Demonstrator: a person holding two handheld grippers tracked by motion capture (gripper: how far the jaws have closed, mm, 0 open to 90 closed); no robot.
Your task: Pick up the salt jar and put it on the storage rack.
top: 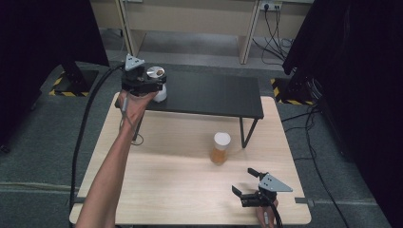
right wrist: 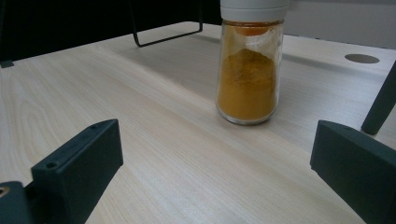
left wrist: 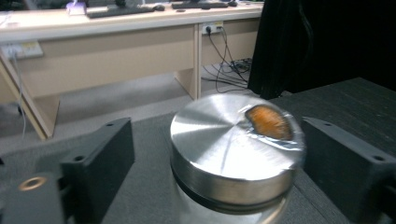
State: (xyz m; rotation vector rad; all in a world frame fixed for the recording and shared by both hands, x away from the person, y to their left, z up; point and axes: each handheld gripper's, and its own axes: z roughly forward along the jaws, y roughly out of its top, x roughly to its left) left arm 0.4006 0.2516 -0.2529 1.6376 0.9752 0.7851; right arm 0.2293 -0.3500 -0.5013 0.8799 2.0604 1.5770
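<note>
A jar with a flat silver lid point(left wrist: 236, 147) stands on the left end of the black shelf point(top: 214, 92) — a low raised stand on thin dark legs at the far side of the desk point(top: 176, 190). The lid is brushed metal, with an orange patch near one edge under something clear and shiny (what it is cannot be told). The left tongs point(top: 142, 85) sit around this jar, one black jaw on each side of the lid; in the left gripper view both jaws stand clear of the metal, so the tongs are open and press on nothing. The hand behind them reaches in from the near left, forearm stretched across the pale wood. Farther out, near the middle of the desk and just in front of the shelf's right leg, stands a glass spice jar point(right wrist: 247, 79) with a white cap, partly filled with yellow-orange powder. The right tongs point(top: 249, 183) rest low at the near right edge — jaws spread wide, pointing at the spice jar but well apart from it.
</note>
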